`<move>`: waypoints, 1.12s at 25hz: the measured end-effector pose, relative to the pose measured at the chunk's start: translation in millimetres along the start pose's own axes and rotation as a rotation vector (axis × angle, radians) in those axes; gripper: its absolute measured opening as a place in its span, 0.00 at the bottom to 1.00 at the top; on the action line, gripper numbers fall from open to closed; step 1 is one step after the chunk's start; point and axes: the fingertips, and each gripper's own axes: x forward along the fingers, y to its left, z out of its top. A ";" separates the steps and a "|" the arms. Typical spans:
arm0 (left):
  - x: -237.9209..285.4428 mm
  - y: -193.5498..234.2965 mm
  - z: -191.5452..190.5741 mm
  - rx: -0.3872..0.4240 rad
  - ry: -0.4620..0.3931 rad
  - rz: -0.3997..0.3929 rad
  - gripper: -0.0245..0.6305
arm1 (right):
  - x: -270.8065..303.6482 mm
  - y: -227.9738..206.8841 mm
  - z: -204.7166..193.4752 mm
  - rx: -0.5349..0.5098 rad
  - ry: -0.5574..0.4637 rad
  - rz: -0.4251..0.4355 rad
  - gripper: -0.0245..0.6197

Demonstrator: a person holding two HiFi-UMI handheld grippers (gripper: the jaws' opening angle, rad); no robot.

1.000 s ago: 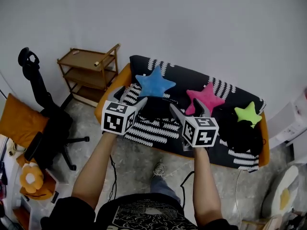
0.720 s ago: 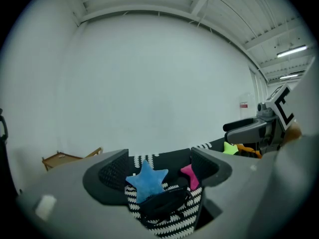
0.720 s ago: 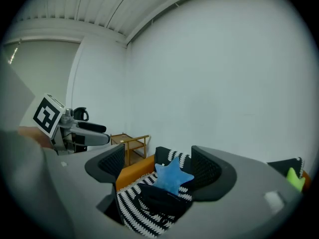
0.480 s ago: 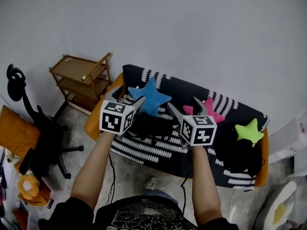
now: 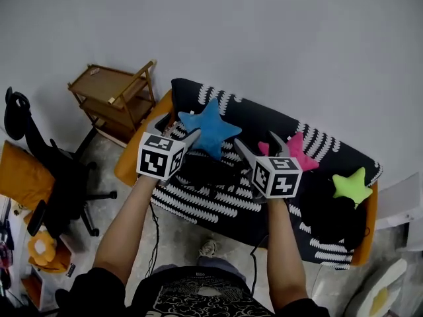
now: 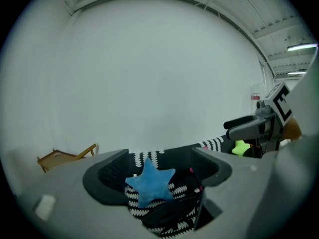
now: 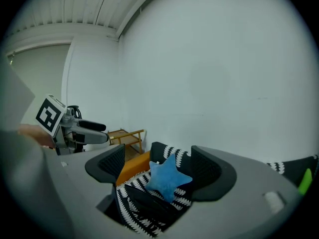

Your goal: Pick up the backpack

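A black backpack [image 5: 208,170] lies on the sofa seat just in front of a blue star cushion [image 5: 210,129]. It also shows low between the jaws in the left gripper view [image 6: 172,210] and in the right gripper view [image 7: 144,200]. My left gripper [image 5: 177,129] is held above the backpack's left side, jaws open and empty. My right gripper [image 5: 258,142] hovers over its right side, also open with nothing in it. Neither gripper touches the backpack.
The sofa [image 5: 139,144] has orange sides and a black-and-white patterned cover. On it lie a pink star [image 5: 301,152], a green star [image 5: 351,185] and a dark bundle [image 5: 337,216]. A wooden trolley [image 5: 115,98] and a black office chair [image 5: 59,177] stand to the left.
The head view has shifted, so the sofa sits further right and lower in the picture. Both grippers stay open above the backpack, slightly lower in the frame.
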 end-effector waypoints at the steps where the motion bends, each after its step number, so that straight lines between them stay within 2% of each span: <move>1: 3.6 2.4 -5.7 0.000 0.012 0.002 0.63 | 5.0 -2.1 -6.1 0.005 0.010 0.007 0.72; 14: 44.5 28.4 -100.0 -0.017 0.152 -0.024 0.63 | 60.5 -15.1 -98.3 0.027 0.173 0.059 0.71; 28: 107.8 46.2 -237.5 -0.017 0.291 -0.158 0.64 | 120.1 -27.2 -216.4 0.034 0.306 0.050 0.71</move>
